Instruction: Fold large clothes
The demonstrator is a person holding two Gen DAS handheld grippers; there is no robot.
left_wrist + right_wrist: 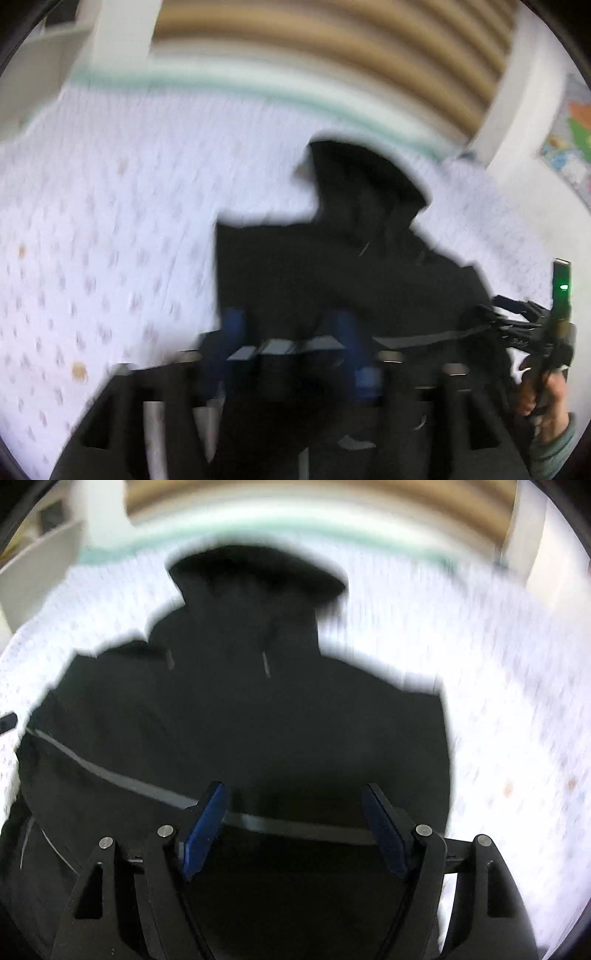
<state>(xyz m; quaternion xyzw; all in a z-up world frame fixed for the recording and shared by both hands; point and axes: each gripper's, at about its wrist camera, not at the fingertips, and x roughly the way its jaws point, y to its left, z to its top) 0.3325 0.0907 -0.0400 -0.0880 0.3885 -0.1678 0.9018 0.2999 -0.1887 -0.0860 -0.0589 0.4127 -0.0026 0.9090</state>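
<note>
A black hooded jacket (236,709) with a grey stripe lies on a white patterned bedsheet (517,709), hood toward the far side. It also shows in the left wrist view (351,266), partly folded. My right gripper (293,819) is open, its blue pads (205,827) spread wide just above the jacket's lower part. My left gripper (288,343) sits low over the jacket's near edge; its blue pads (232,332) are blurred and apart, with dark fabric between them. The other gripper (554,332) and the hand holding it appear at the right of the left wrist view.
The bedsheet (92,240) stretches to the left in the left wrist view. A green-edged mattress border (221,81) and a wooden slatted headboard (332,40) lie at the far side. A white wall with a coloured poster (572,144) is on the right.
</note>
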